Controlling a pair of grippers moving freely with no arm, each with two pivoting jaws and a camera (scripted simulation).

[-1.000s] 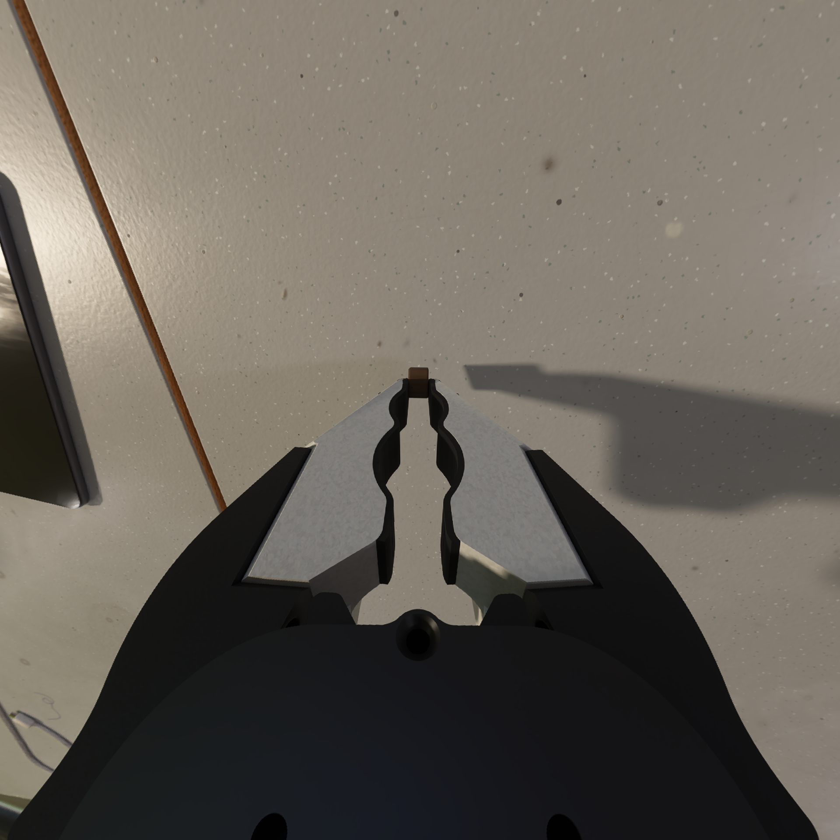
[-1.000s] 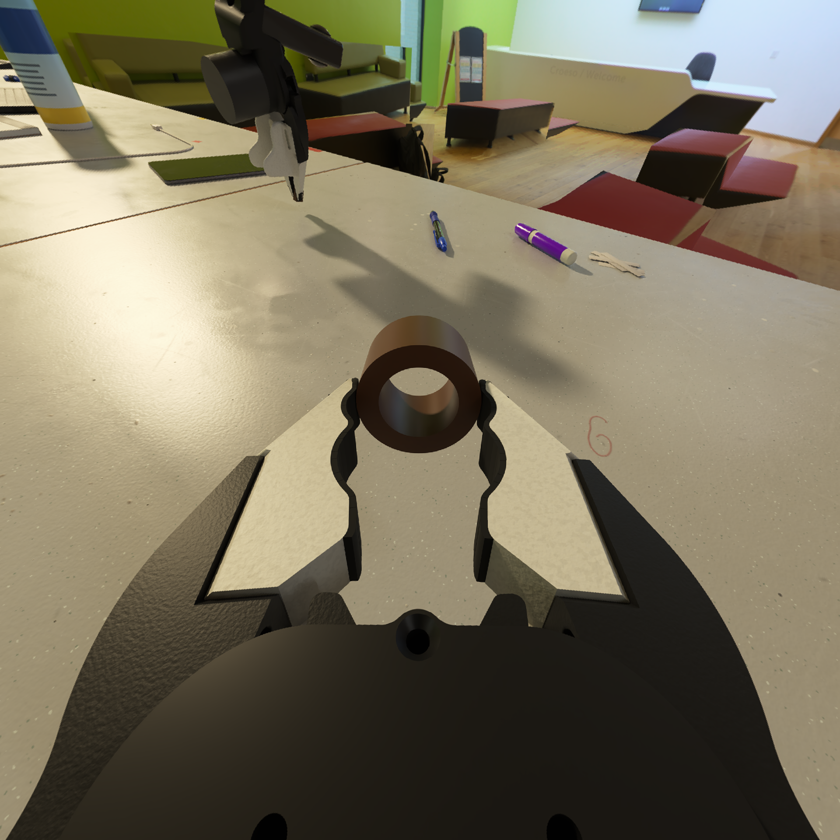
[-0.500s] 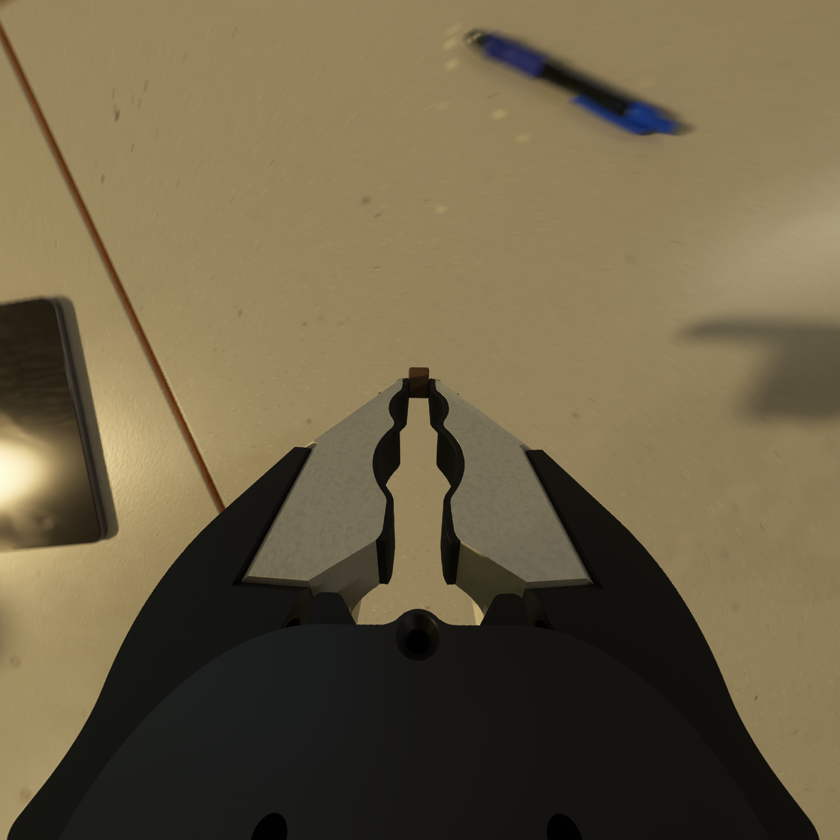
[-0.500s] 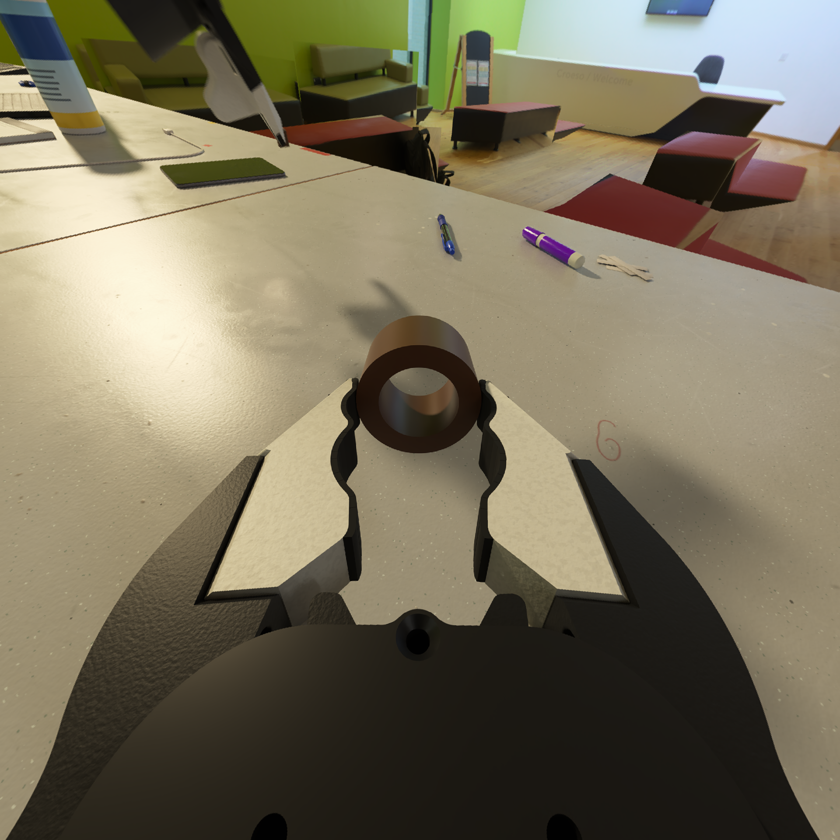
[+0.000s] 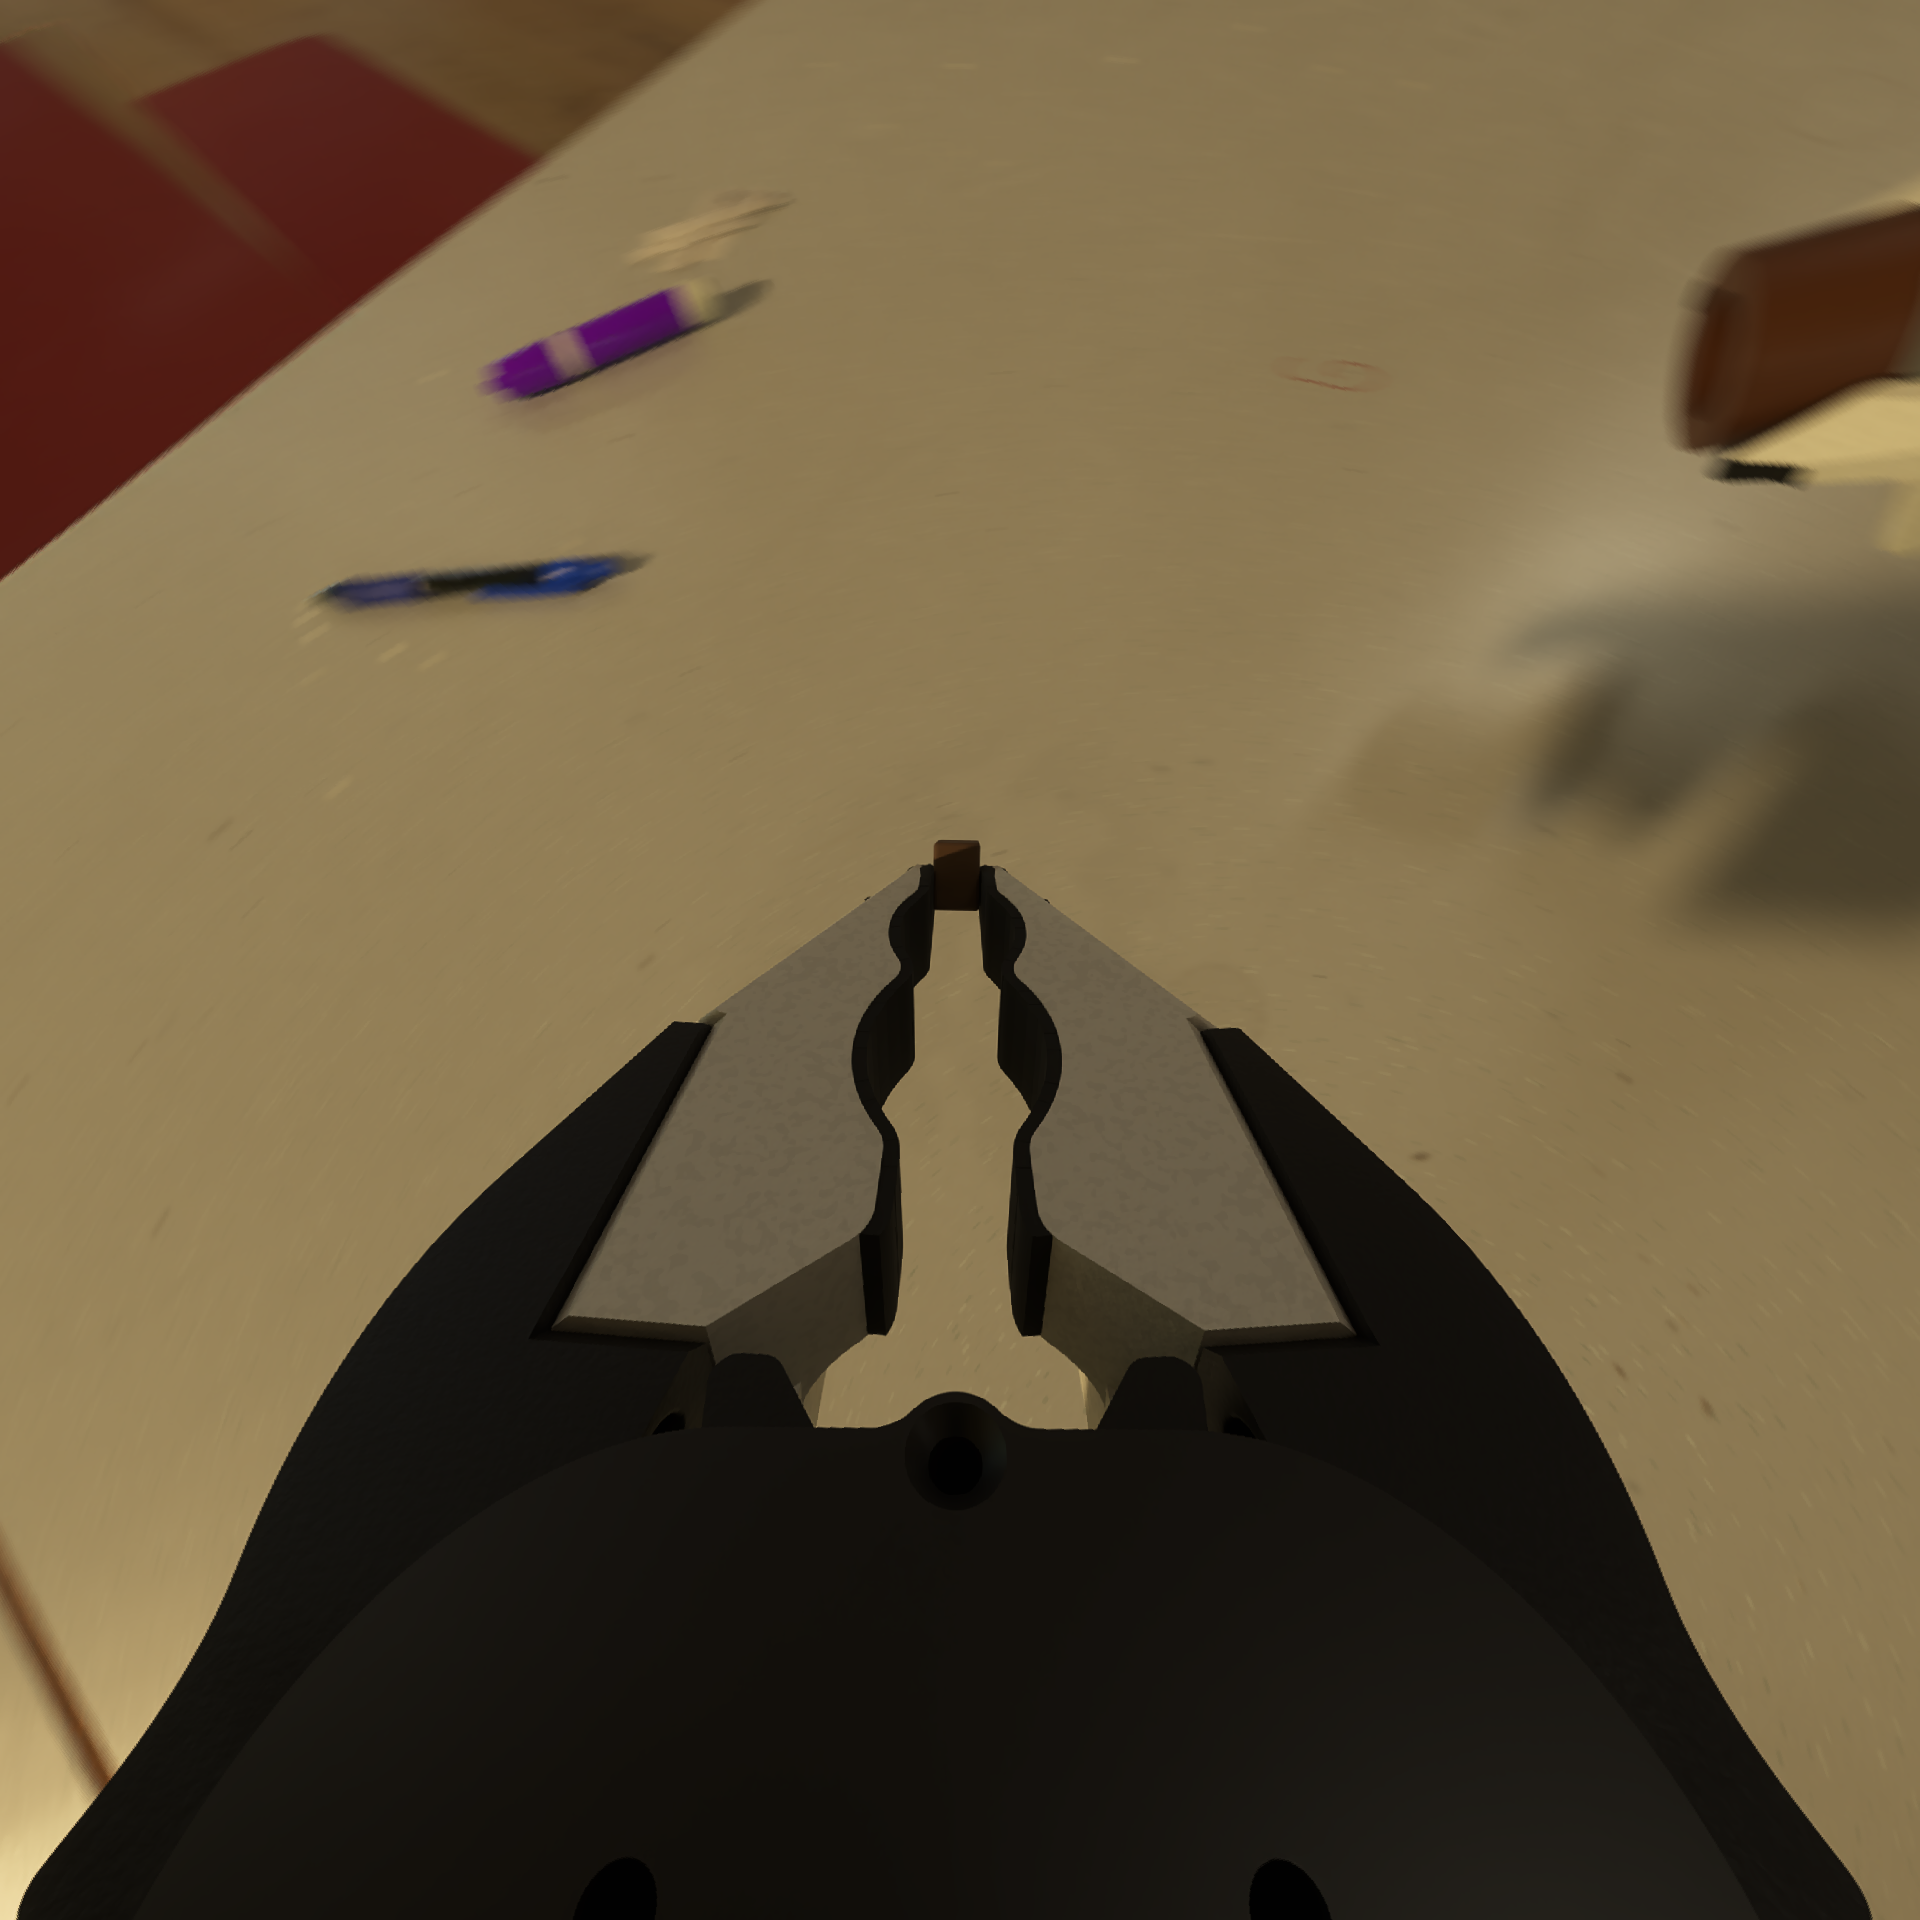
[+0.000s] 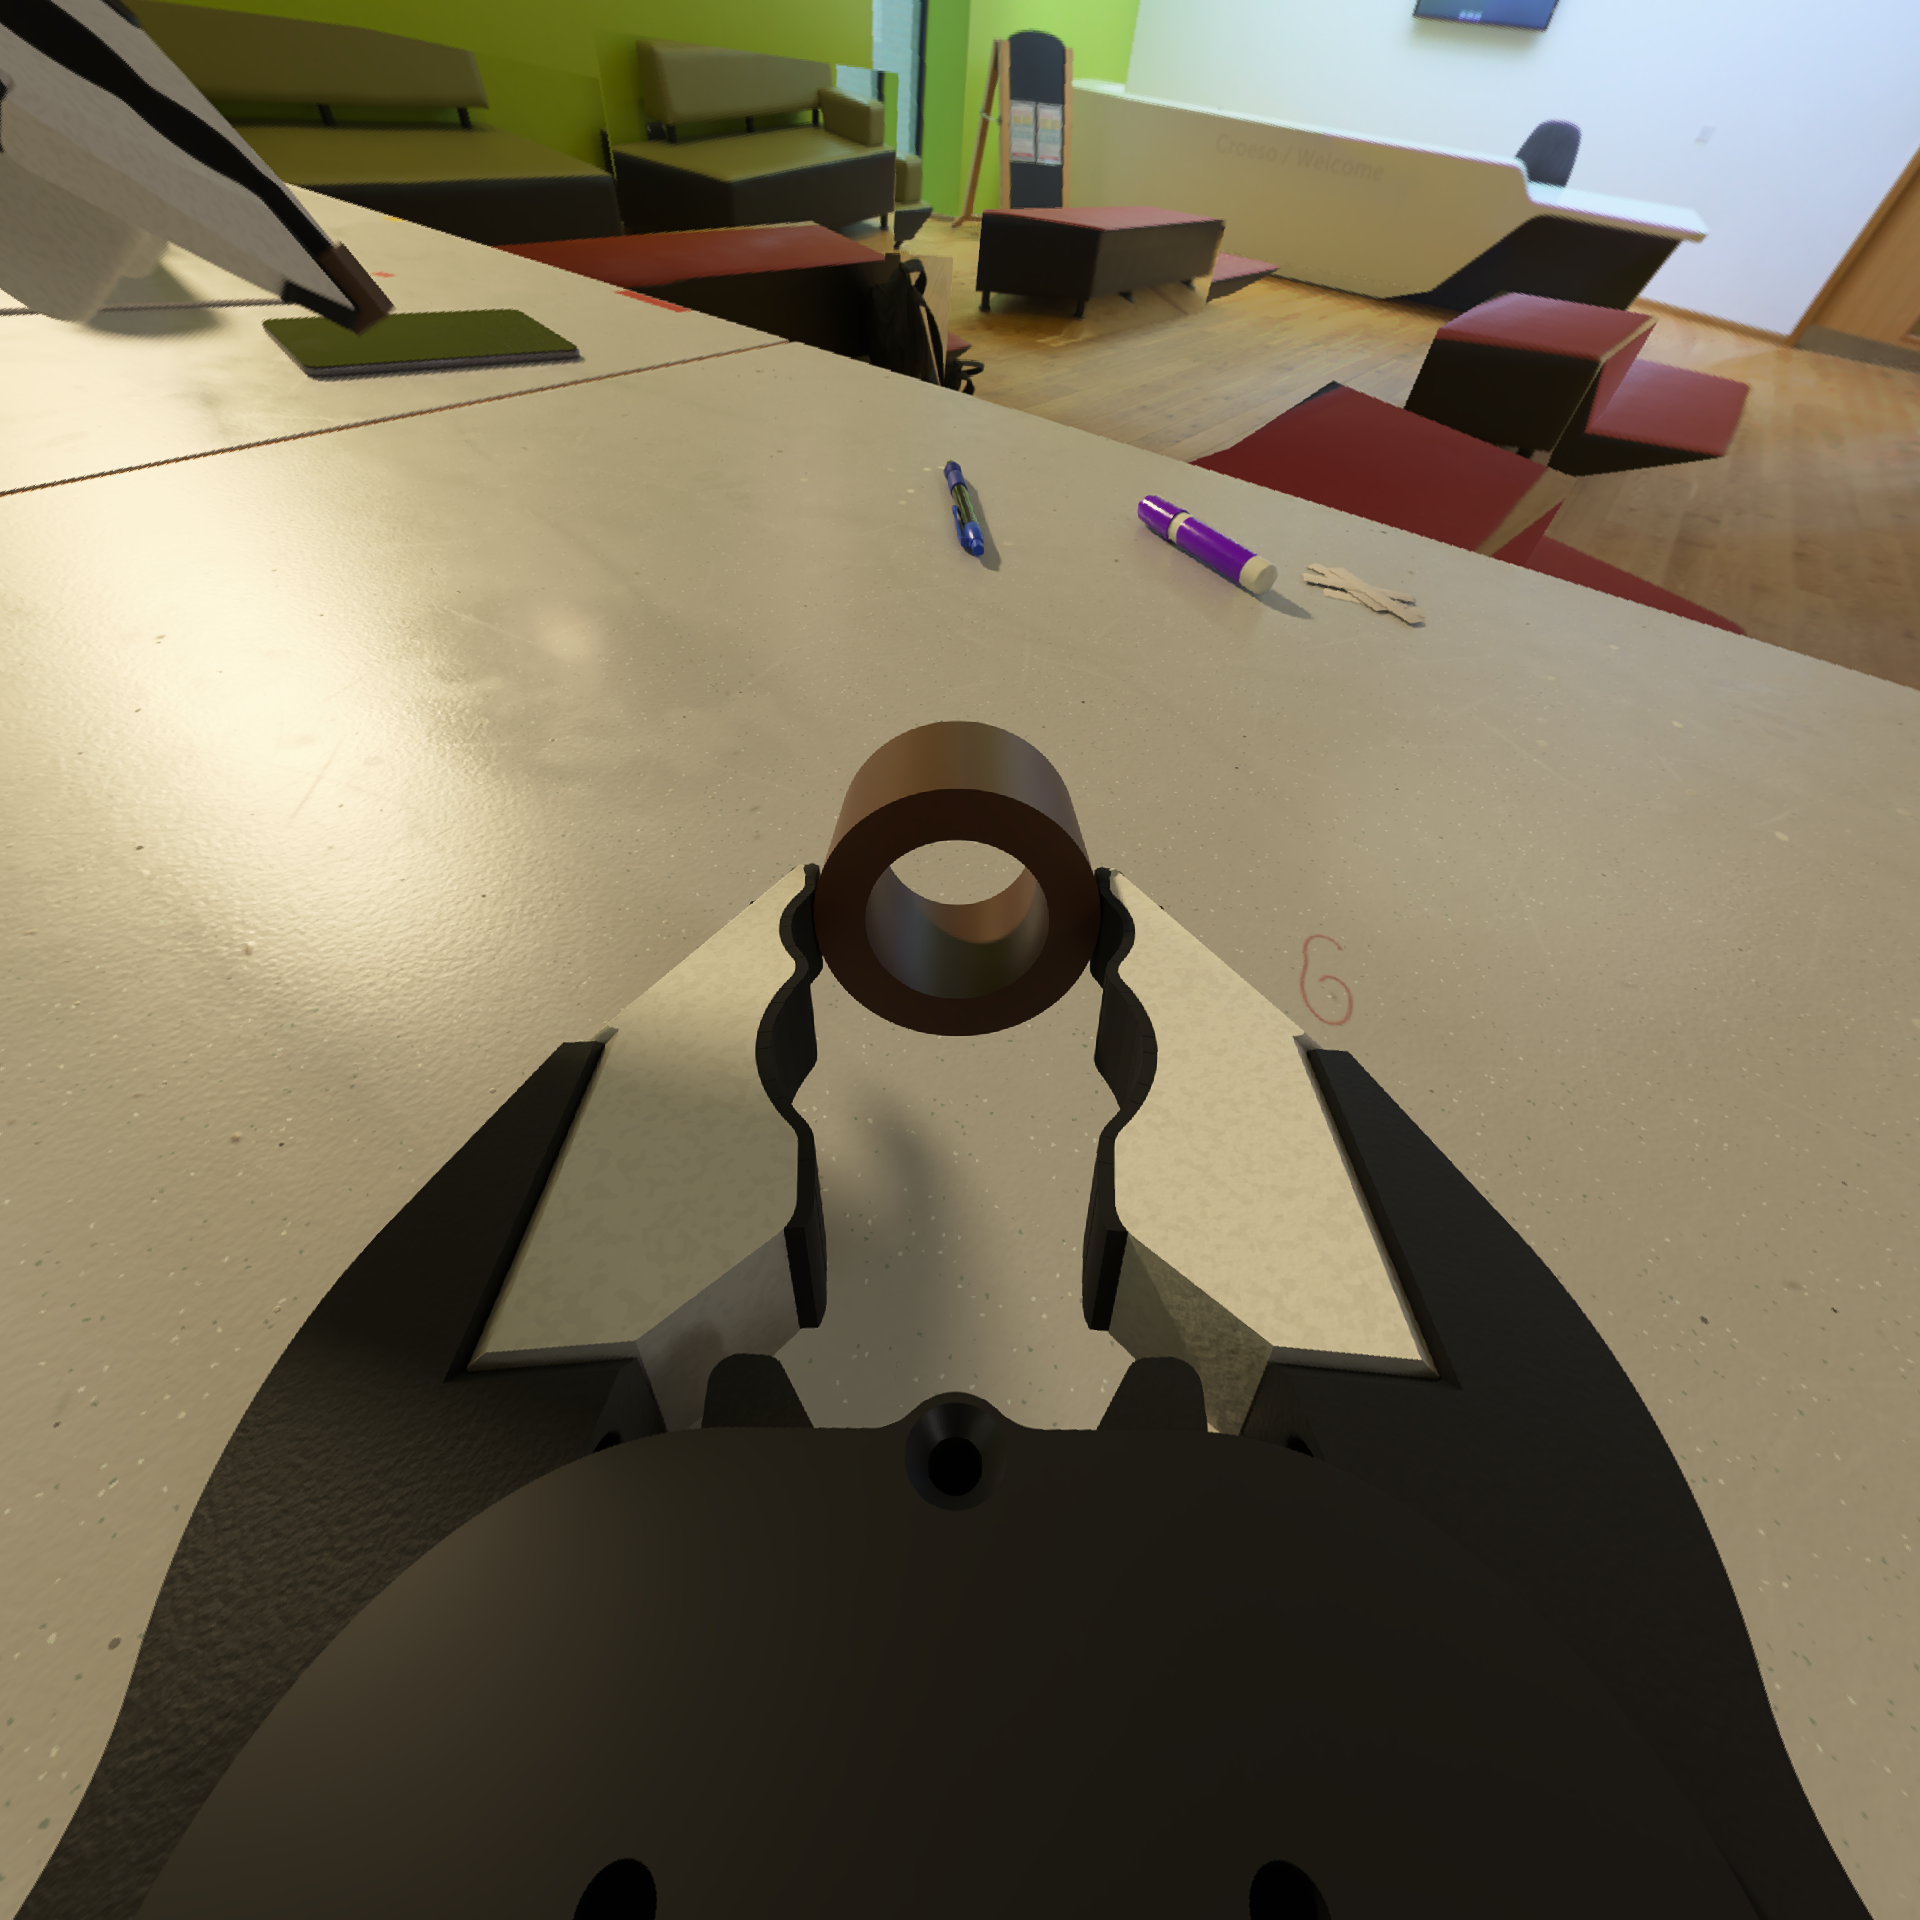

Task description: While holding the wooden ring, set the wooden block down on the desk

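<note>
My left gripper [image 5: 956, 883] is shut on a small brown wooden block [image 5: 956, 871] pinched at its fingertips, held above the beige desk [image 5: 1039, 582]. The left wrist view is blurred by motion. My right gripper [image 6: 956, 904] is shut on a brown wooden ring [image 6: 956, 883], its hole facing the camera, held above the desk [image 6: 416, 790]. The left gripper with the block [image 6: 358, 291] also shows at the top left of the right wrist view, raised over the desk. The ring [image 5: 1808, 332] shows blurred at the right edge of the left wrist view.
A blue pen [image 6: 964, 509], a purple marker [image 6: 1205, 542] and pale flat scraps [image 6: 1361, 594] lie near the desk's far edge. A green pad [image 6: 421, 338] lies far left beyond a seam. A red scribble [image 6: 1325, 982] marks the desk. Red seats and wooden floor lie beyond.
My left gripper has swung up and round with the block, so its view now takes in the pen, marker and ring; it has come nearer in the right wrist view. The right gripper is nearly still.
</note>
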